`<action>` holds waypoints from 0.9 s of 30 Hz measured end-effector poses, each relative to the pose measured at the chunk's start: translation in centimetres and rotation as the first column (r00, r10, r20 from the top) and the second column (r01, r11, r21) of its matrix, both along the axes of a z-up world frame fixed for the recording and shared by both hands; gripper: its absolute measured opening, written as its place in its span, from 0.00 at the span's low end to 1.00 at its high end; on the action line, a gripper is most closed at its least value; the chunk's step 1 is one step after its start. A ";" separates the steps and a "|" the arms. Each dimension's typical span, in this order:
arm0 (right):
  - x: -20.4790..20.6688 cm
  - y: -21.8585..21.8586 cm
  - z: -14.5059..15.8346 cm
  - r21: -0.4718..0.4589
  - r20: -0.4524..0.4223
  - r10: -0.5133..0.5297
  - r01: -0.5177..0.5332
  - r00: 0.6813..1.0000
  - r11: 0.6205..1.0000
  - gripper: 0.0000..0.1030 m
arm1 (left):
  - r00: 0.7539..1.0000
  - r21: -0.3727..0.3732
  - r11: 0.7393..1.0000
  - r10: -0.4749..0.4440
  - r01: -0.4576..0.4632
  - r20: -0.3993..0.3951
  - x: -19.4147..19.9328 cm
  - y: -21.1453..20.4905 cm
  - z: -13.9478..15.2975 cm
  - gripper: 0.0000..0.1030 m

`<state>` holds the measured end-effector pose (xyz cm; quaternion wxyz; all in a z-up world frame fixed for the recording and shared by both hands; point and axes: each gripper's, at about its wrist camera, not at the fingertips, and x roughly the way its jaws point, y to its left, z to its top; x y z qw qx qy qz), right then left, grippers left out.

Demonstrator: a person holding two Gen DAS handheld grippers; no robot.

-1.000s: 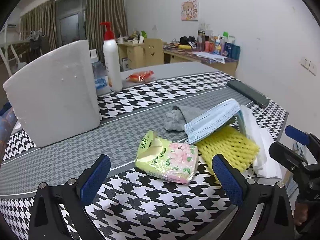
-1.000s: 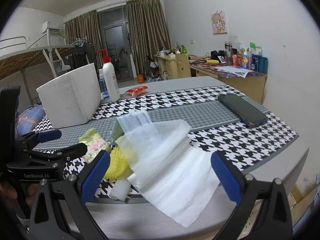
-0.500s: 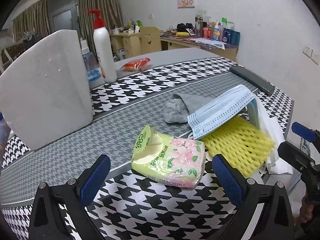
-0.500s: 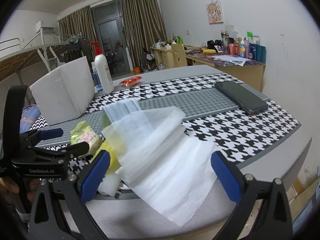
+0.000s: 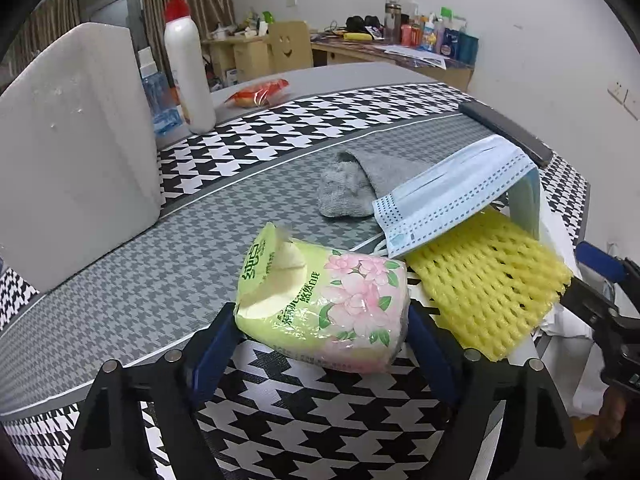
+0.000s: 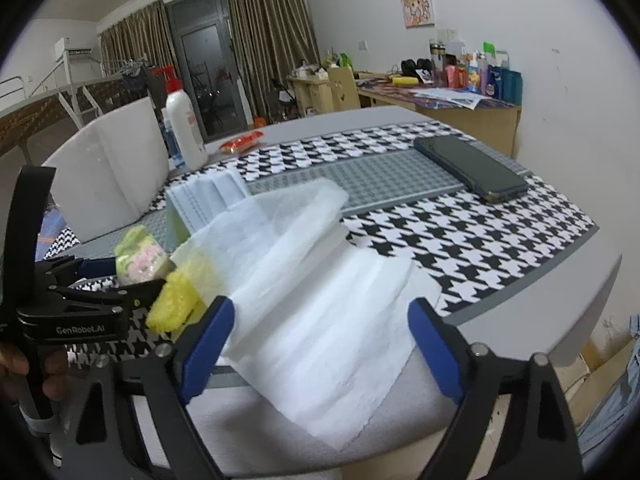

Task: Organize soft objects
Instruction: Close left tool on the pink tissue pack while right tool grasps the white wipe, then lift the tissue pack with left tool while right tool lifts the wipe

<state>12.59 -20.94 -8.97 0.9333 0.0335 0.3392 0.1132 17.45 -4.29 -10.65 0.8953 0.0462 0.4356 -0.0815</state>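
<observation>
Tissue pack point(image 5: 324, 300) lies near the surface point(image 5: 120, 300) front edge, long axis crosswise, torn end pointing left, clamped between the left tool point(image 5: 320, 344) fingers. Right tool point(image 6: 320, 344) stands apart, straddling white paper towel point(image 6: 316, 312) at that edge.

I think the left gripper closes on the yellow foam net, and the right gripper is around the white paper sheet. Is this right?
Not quite. In the left wrist view, the left gripper closes on the tissue pack, not the yellow foam net, which lies beside it. The right gripper is indeed around the white paper sheet.
</observation>
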 end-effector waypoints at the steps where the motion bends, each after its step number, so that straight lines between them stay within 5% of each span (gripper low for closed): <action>1: 0.1 0.0 -0.1 0.000 -0.008 0.002 -0.002 1.000 1.000 0.80 | 1.000 0.000 1.000 -0.003 0.003 0.001 -0.1 0.0 0.0 0.78; 12: 0.5 0.9 -0.7 -0.075 -0.034 -0.005 0.003 0.999 0.997 0.44 | 1.000 -0.009 1.000 -0.012 0.012 0.006 -0.2 -0.2 0.1 0.72; 17: 1.0 0.7 -0.7 -0.083 -0.041 -0.027 0.024 0.999 0.996 0.14 | 1.000 -0.023 1.000 -0.008 0.008 0.006 -0.2 0.1 0.2 0.72; 27: 0.6 -0.2 1.1 -0.027 0.007 -0.032 0.032 0.999 0.999 0.07 | 0.999 -0.057 0.998 0.004 -0.002 0.049 -1.2 0.9 1.1 0.72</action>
